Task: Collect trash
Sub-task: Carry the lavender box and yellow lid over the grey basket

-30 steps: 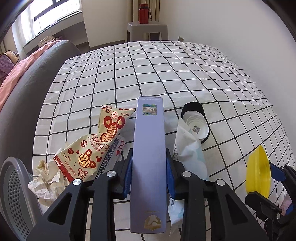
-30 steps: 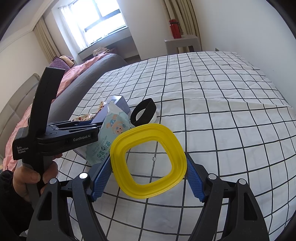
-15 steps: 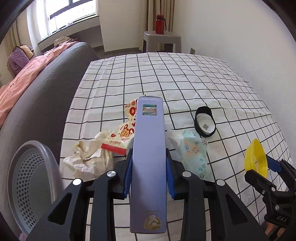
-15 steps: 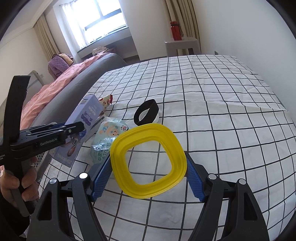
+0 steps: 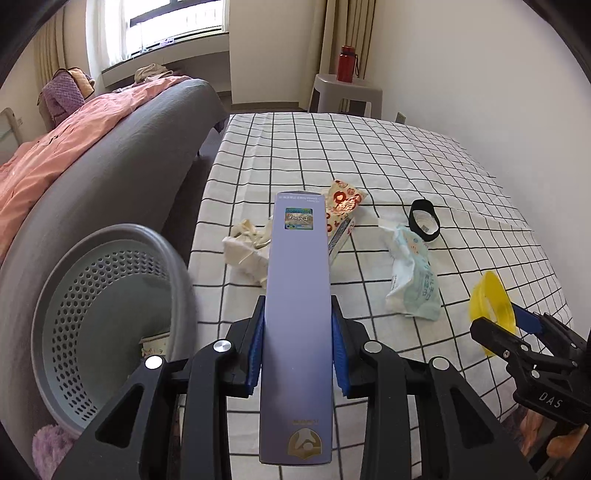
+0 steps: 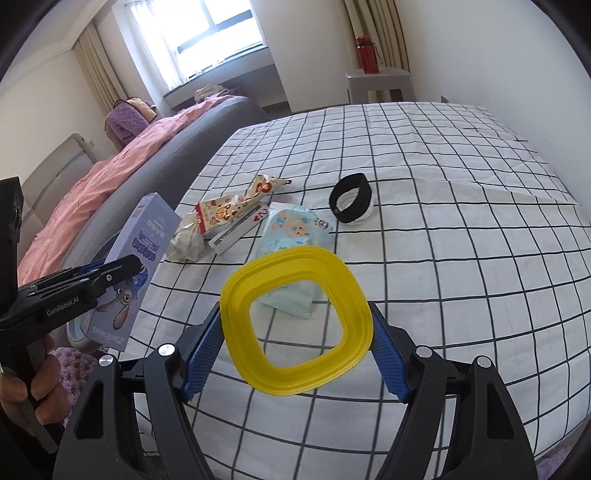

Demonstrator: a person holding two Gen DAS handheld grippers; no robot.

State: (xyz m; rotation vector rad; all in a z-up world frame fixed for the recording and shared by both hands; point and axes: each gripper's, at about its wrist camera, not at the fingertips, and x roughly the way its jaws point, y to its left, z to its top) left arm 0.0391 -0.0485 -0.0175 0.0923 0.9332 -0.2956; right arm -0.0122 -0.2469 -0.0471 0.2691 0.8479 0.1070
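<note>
Trash: a lavender carton [image 5: 297, 325] printed "Zootopia" sits clamped lengthwise in the left gripper [image 5: 297, 360], raised beside the grey perforated bin [image 5: 99, 317]. Marked "GenRobot.AI", it angles upward. The right gripper [image 6: 295, 332] pinches a yellow square ring [image 6: 295, 321] above the checked tablecloth [image 6: 443, 221].

A bedroom in a home is shown. A bed with a black-and-white checked sheet [image 5: 369, 158] is seen beside a grey sofa [image 5: 122, 147] covered by a pink blanket [image 5: 55, 147], and a window [image 6: 210, 33] with long curtains [image 6: 380, 33] is set in the far wall. A red water bottle [image 6: 366, 54] is placed on a small stool [image 6: 380, 83] near the white wall, and a grey basket [image 5: 110, 314] is kept next to the bed.
</note>
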